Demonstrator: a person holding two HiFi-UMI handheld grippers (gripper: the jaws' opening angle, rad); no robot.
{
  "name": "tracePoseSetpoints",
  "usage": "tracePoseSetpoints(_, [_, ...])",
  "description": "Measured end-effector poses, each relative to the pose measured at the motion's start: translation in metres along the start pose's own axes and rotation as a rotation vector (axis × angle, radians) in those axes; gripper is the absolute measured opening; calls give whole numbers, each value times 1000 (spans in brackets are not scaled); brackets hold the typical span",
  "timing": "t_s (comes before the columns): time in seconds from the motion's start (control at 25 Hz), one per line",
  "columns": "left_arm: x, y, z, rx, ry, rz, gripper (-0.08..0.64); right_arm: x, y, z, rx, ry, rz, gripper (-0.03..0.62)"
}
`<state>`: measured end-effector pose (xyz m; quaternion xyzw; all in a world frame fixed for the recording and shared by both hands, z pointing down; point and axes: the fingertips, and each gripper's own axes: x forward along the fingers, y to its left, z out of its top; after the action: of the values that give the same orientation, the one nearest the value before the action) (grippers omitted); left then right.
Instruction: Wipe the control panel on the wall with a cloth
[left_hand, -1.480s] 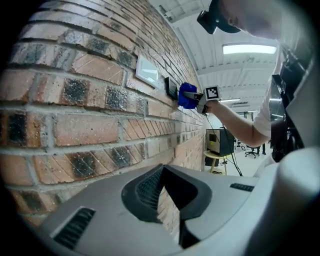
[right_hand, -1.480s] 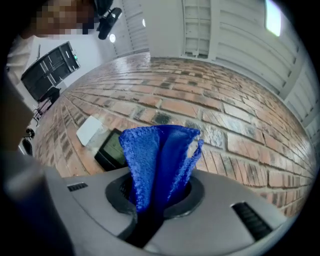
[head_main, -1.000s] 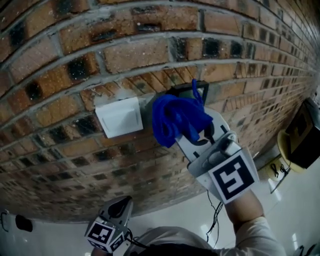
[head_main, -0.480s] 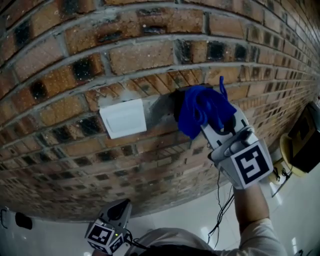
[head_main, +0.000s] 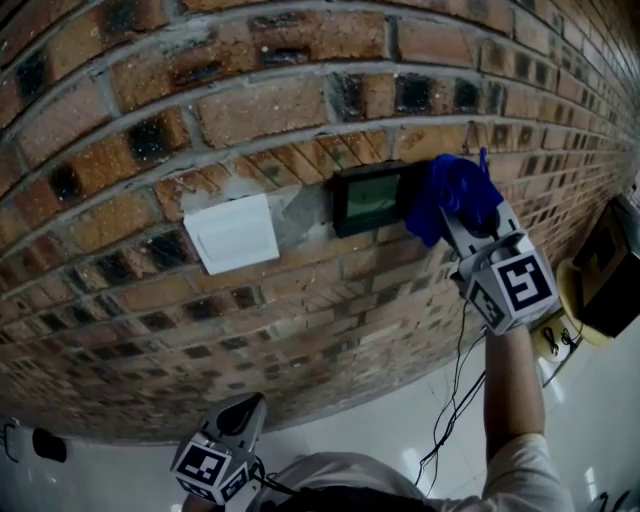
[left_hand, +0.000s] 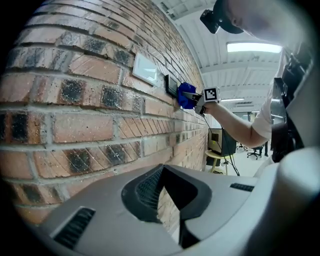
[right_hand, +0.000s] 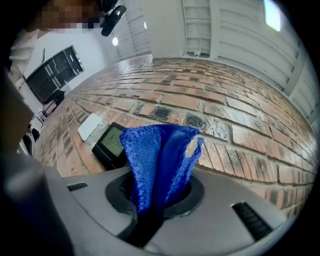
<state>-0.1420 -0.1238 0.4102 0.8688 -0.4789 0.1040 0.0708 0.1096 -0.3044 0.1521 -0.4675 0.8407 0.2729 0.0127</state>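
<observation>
A black control panel (head_main: 370, 198) with a greenish screen is fixed to the brick wall (head_main: 250, 110). My right gripper (head_main: 462, 212) is shut on a bunched blue cloth (head_main: 448, 195), which sits against the bricks just right of the panel's edge. In the right gripper view the blue cloth (right_hand: 159, 159) rises from the jaws, with the control panel (right_hand: 111, 144) to its left. My left gripper (head_main: 240, 415) hangs low near the person's body, shut and empty. The left gripper view shows the panel (left_hand: 171, 86) and the cloth (left_hand: 186, 96) far along the wall.
A white switch plate (head_main: 233, 233) sits left of the panel. Black cables (head_main: 452, 400) hang down the wall below my right gripper. A yellow stool (head_main: 580, 300) carrying a dark box (head_main: 612, 268) stands at the right. The floor is white.
My right gripper has carried the cloth to the right across the panel. The cloth covered the screen a second ago; the whole panel shows now. The left gripper has not moved.
</observation>
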Motion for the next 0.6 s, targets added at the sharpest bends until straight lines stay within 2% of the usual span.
tracePoseSetpoints(0.16, [-2,0,-1,1,1,4,2,-6,5,10,-7,-4,-5,89])
tracePoseSetpoints(0.28, [-5,3,-3,-9,3,8,2,-14,26,35,-19,-47,15,89])
tracePoseSetpoints(0.36, [-6,4,-5,-15,6,9,2,-17,54,57,-16,-90,63,89])
tracePoseSetpoints(0.48, [-7,7,-5,-13,3,11,0,-10,110,83,-34,-147,186,89])
tracePoseSetpoints(0.6, [-9,6,-7,-10,-1,13,0,9,150,86,-66,-143,274,90])
